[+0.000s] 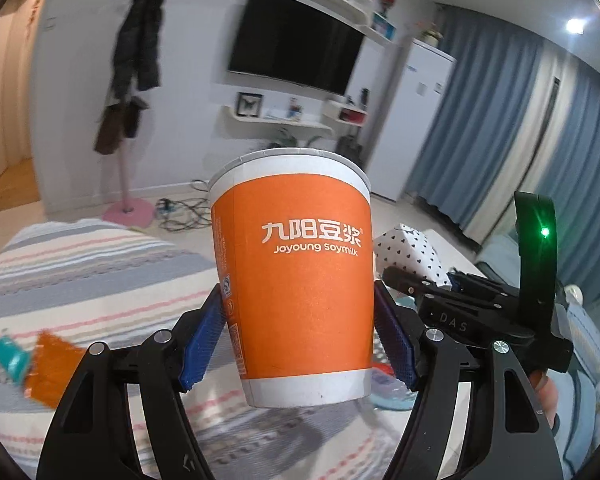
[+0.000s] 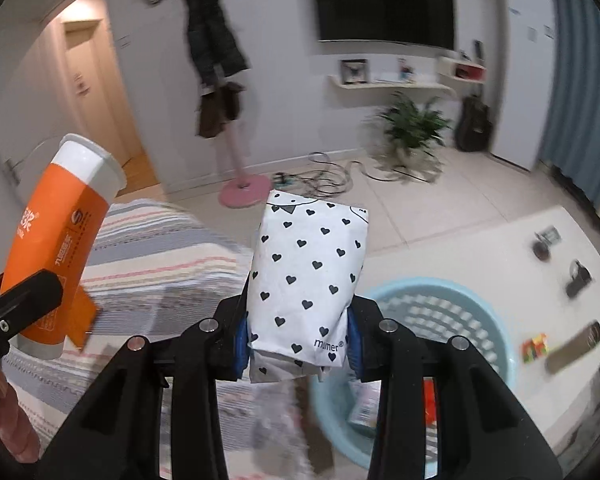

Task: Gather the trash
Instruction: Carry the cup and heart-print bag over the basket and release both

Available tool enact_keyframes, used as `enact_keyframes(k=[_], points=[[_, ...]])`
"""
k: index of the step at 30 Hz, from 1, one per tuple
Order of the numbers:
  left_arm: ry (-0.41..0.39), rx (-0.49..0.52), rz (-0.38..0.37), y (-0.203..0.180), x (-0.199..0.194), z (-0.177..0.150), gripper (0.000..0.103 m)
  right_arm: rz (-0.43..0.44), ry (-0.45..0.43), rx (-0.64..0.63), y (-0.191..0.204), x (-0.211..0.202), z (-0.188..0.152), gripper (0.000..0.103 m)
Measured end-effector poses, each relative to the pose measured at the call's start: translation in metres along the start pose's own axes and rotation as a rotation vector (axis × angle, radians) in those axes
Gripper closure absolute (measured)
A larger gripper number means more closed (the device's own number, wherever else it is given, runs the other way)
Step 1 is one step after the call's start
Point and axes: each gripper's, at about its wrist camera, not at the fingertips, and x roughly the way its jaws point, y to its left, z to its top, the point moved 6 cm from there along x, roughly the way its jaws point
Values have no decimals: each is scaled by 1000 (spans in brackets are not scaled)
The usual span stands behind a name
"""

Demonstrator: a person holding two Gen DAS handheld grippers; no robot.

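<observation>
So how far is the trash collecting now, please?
Done: some items already lie inside the blue basket. In hand: the left hand-held gripper holds the orange cup, and the right hand-held gripper holds the heart-pattern pack. Left: an orange wrapper and a teal scrap lie on the striped blanket.

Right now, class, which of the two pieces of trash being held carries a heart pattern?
The white tissue pack in the right tool. The other held piece, the orange soymilk cup, bears white lettering, no hearts.
</observation>
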Motion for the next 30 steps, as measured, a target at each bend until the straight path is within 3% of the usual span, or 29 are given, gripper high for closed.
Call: enact_keyframes(k=[12,21,26,30], points=[[133,69,-94,-69,85,-26,34,-110,125,240,-133,25,-60,67],[228,69,-119,-84,124,-56,32,-138,211,320,-161,49,-102,63],[261,48,-145,-89,131,-60,30,-151,225,356,-172,51,-110,40],[280,30,-143,-81,135,-66,29,-149,230,372,-178,51,-114,39]])
